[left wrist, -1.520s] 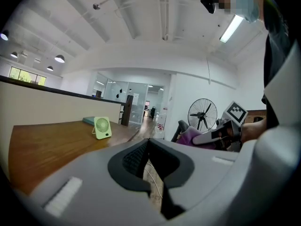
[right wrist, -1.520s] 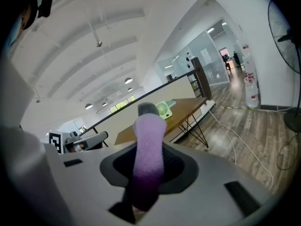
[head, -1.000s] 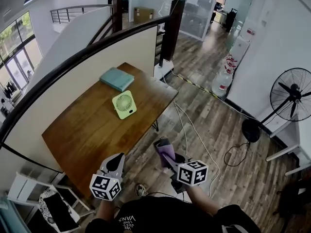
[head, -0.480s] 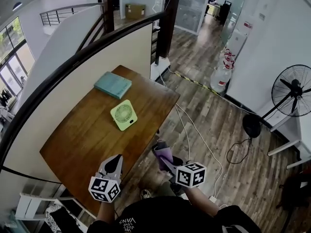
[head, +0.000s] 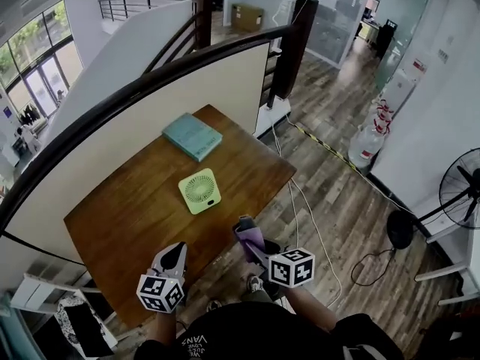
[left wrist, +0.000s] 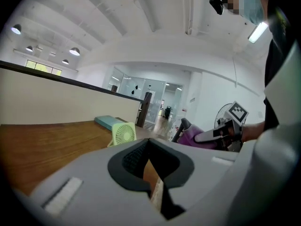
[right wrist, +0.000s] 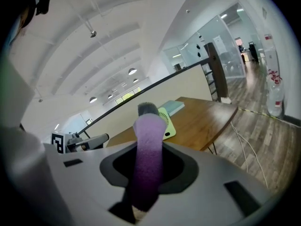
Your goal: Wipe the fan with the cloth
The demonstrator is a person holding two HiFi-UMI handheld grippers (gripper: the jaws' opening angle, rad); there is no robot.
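A small light-green fan (head: 201, 190) lies flat on the wooden table (head: 120, 216); in the left gripper view the fan (left wrist: 123, 133) shows past the jaws. My right gripper (head: 247, 231) hovers off the table's near right edge, shut on a purple cloth (head: 253, 240). From its own view the cloth (right wrist: 147, 154) runs up between the jaws, with the fan (right wrist: 167, 124) just behind it. My left gripper (head: 174, 252) is shut and empty over the table's near edge, short of the fan.
A teal flat box (head: 193, 136) lies on the table behind the fan. A partition with a black rail (head: 150, 77) borders the table's far side. Cables (head: 304, 216) trail on the wood floor at right, near a standing fan (head: 459, 190) and water bottles (head: 367, 142).
Both grippers have come forward toward the table, and the fan and box now sit nearer them. The purple cloth stays clamped in the right gripper; the left stays shut.
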